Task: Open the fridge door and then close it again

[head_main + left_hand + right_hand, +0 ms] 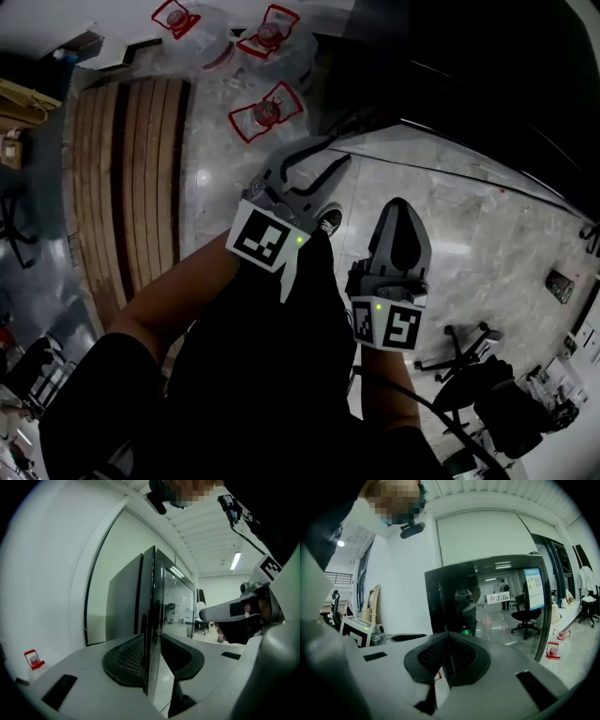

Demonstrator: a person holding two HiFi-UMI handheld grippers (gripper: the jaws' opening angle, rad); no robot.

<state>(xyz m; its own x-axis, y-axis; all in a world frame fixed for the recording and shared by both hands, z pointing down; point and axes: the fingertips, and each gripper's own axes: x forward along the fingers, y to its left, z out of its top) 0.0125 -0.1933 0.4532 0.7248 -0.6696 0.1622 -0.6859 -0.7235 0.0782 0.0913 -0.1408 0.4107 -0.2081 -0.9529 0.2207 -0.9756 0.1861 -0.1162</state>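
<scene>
The black fridge (469, 66) is mostly a dark mass at the head view's upper right, cut off by the frame. Your left claw (151, 641) stands open astride its door edge (152, 597), contact unclear. Your right claw (449, 644) is closed on nothing, nearby.

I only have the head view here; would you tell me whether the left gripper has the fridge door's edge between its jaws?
Observer: Yes. In the left gripper view the left gripper has its jaws apart, with the edge of the fridge door between them.
Operator: Thank you; and the other one?
Observer: The right gripper view shows the right gripper with jaws together on nothing, pointed at the door's glossy front.
</scene>
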